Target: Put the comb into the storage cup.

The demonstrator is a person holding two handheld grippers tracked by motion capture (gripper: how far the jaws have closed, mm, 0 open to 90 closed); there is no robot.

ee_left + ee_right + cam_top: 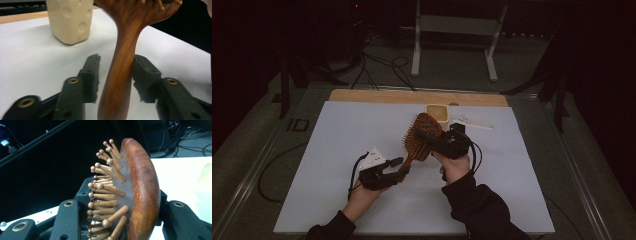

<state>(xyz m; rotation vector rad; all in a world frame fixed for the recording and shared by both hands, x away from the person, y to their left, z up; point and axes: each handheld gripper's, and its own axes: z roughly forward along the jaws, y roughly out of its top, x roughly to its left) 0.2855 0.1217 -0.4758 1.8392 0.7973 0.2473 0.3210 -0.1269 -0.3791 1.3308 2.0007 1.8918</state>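
The right gripper (438, 140) is clenching the wooden hairbrush (418, 139) by its head. At seven o'clock from it, the left gripper (399, 167) is standing released around the handle, pads apart from the wood.

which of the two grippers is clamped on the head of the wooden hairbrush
The right gripper: its jaws pinch the wooden hairbrush head across bristles and back. The left gripper only straddles the handle, a gap beside one pad.

A dark recording lab: paper-covered table (362, 130), floor cables (382, 67), metal stand (452, 30).
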